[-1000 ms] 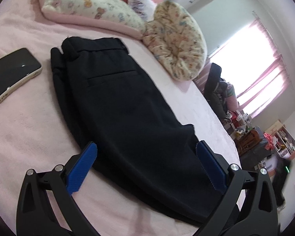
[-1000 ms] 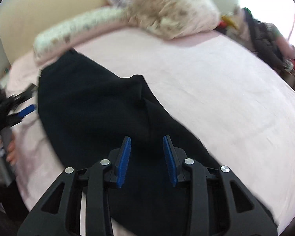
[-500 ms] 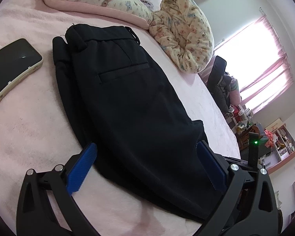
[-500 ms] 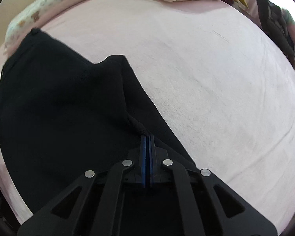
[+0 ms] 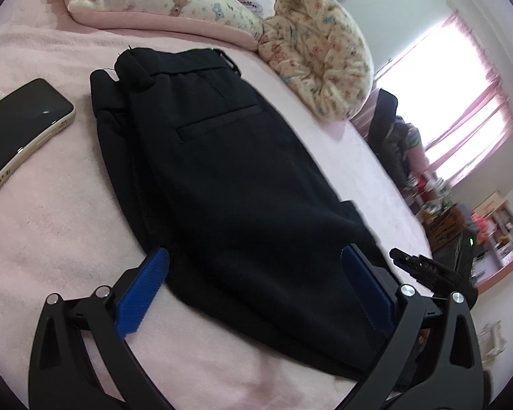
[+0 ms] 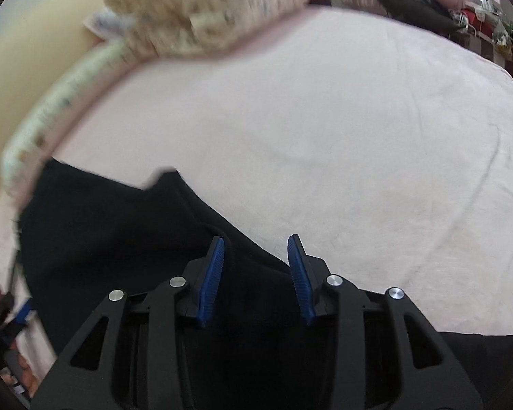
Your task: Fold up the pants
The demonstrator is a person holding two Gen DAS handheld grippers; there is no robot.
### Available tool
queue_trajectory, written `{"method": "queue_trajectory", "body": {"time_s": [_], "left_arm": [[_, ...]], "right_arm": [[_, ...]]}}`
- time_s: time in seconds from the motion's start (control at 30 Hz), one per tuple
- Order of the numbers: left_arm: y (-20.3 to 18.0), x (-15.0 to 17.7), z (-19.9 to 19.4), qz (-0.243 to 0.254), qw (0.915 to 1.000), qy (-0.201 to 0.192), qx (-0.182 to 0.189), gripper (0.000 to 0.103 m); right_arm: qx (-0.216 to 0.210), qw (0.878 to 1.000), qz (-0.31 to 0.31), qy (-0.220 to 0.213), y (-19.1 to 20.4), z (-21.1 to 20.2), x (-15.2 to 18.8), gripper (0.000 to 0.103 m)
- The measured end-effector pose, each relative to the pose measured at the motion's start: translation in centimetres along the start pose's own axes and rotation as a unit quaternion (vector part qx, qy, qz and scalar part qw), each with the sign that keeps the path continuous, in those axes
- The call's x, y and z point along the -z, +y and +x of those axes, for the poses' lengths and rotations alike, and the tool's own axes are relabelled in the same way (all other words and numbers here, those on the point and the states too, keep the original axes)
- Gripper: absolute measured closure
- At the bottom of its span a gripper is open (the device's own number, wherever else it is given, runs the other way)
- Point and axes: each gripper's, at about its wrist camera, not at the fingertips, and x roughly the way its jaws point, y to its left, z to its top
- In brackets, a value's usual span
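The black pants (image 5: 229, 184) lie flat on the pink bed (image 5: 51, 232), already folded leg on leg, with the waistband at 12 o'clock near the pillows and the back pocket facing up.

The left gripper (image 5: 253, 287) hangs low over the near end of the pants. Its blue fingers (image 5: 143, 290) are spread wide, one on each side of the cloth, and they pinch nothing. The right gripper (image 6: 256, 280) is at the pants' edge on the other side. Its fingers (image 6: 210, 283) have just been opening and now stand partly apart, with black cloth lying under and between them, but the pads do not press on it.

The step now looks like taking hold of the near end so it can be folded up toward the waistband. To do it well, each gripper should slide its lower finger under all the layers, not just the top one. Both should pinch at the same end, near the two corners. Then lift together and keep the edge straight, so the pants do not twist or bunch.

A phone (image 5: 20, 130) lies on the bed at 9 o'clock. There is tiny writing on its side, too small to read. No brand or label shows on the pants.
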Motion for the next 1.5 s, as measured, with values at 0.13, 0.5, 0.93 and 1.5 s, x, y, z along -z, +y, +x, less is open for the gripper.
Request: {"method": "queue_trajectory", "body": {"time_s": [0.13, 0.5, 0.93, 1.5], "left_arm": [[0.6, -1.1, -2.3, -0.035, 0.9959, -0.048, 0.068, 0.002], [7.5, -6.6, -0.8, -0.189, 0.9685, 0.041, 0.157, 0.005], [7.5, -5.5, 1.3, -0.195, 0.973, 0.074, 0.099, 0.025], [7.2, -4.6, 1.0, -0.202, 0.975, 0.017, 0.092, 0.096]], "right_arm": [[-0.022, 0.999, 0.014, -0.038, -1.2, -2.8, 2.1, 0.063], [-0.094, 0.992, 0.084, -0.016, -1.3, -4.6, 7.0, 0.069], [-0.111, 0.991, 0.071, -0.022, -1.3, -10.2, 11.2, 0.062], [-0.098, 0.985, 0.137, -0.041, -5.5, -13.8, 16.9, 0.05]]}}
